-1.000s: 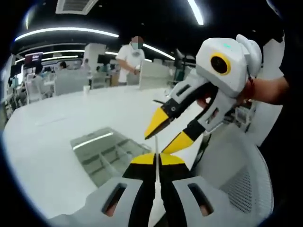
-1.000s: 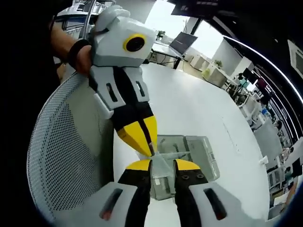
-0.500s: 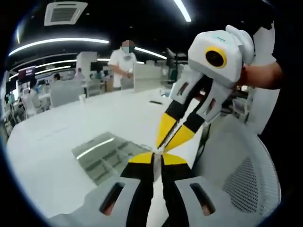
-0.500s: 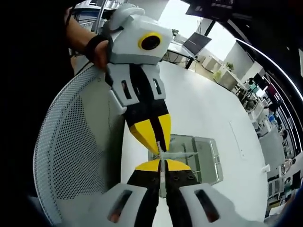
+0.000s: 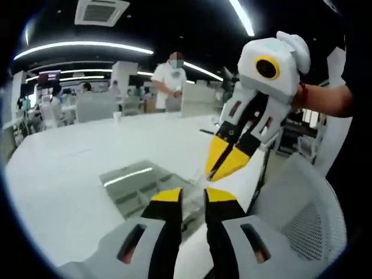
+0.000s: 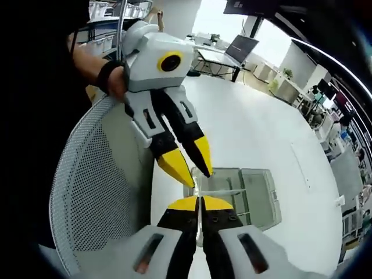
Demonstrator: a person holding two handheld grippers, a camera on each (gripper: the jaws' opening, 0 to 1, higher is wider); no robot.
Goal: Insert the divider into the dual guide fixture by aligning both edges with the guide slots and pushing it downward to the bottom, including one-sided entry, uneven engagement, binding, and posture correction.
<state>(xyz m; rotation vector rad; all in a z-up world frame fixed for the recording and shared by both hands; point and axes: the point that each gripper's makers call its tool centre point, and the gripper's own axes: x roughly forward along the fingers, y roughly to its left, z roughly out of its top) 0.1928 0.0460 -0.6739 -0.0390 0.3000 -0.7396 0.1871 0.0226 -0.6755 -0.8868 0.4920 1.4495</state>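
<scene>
- my right gripper (image 6: 199, 201) is clamped on the divider (image 6: 198, 189), a thin clear plastic sheet held edge-on between the yellow tips; hard to see since it's see-through
- my left gripper (image 5: 192, 193) is let go, jaws apart with a clear gap between the yellow pads; in the right gripper view it comes in from the upper left with its tips spread just beside the divider's top edge
- shapes and finish: both grippers are glossy white shells with black jaws and yellow wedge tips
- the dual guide fixture (image 6: 247, 192) is a clear, boxy plastic tray lying on the smooth white table (image 6: 256, 133), split into compartments by thin ribs; can't tell if anything's in them; the divider sits above its near end
- a white mesh chair back (image 6: 93, 197) curves along the table edge, full of little perforations
</scene>
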